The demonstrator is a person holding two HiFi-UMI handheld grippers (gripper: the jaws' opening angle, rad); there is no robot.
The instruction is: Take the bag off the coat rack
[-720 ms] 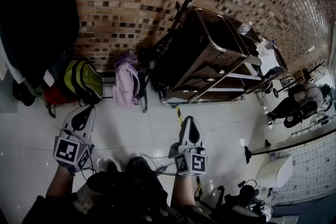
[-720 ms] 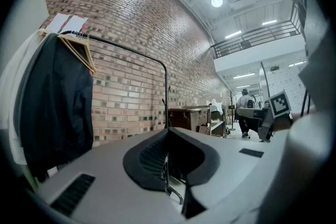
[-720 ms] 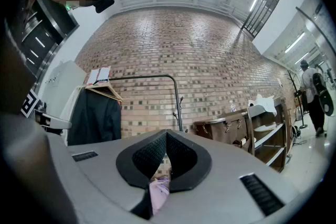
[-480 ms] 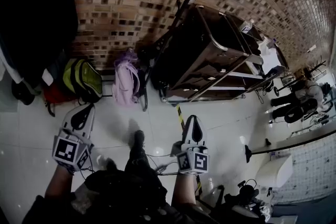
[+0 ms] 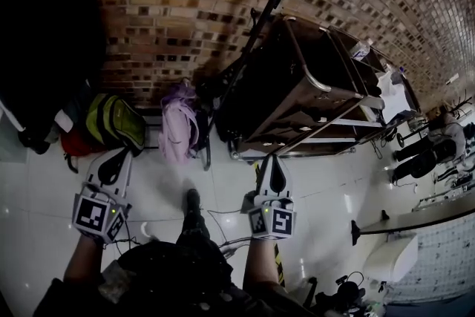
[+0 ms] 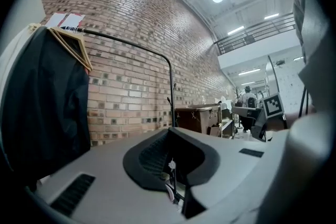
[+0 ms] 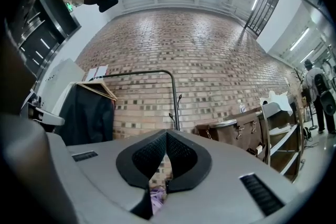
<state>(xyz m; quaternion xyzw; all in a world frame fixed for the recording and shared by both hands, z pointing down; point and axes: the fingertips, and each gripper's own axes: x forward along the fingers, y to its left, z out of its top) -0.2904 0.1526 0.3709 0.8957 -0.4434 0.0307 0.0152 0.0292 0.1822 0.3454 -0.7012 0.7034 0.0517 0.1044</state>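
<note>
The bag (image 5: pixel 178 131) is a small, soft backpack, pale pink in the body with a lilac top, slumped and creased. It sits low at the foot of the coat rack (image 6: pixel 131 47), against the brick wall (image 5: pixel 185 4). I cannot tell whether it hangs from the low bar there or rests on the floor. It lies ahead of my tongs and between them, somewhat nearer the left gripper (image 5: pixel 119 154) than the right gripper (image 5: pixel 273 159), and well apart from both. In the right gripper view a scrap of its lilac cloth (image 7: pixel 157 198) shows through the gap below the closed tips.

Both tongs are closed tip to tip and have hold of nothing. In each gripper view the black pads meet at the front, the left gripper (image 6: pixel 169 131) and the right gripper (image 7: pixel 167 134) alike.

Just left of the bag, straight ahead of my left tongs, is a green and yellow backpack (image 5: pixel 115 122), with a red bag (image 5: pixel 73 143) beyond it. Above those a dark coat (image 5: pixel 44 26) hangs from a wooden hanger (image 6: pixel 76 44) on the rack's top rail. Ahead of my right tongs, just beside the rack's upright pole (image 7: pixel 175 97), stands a brown cart with a metal frame (image 5: pixel 297 93). My shoe (image 5: pixel 192 200) is on the white tiled floor (image 5: pixel 44 189) between the tongs.
</note>
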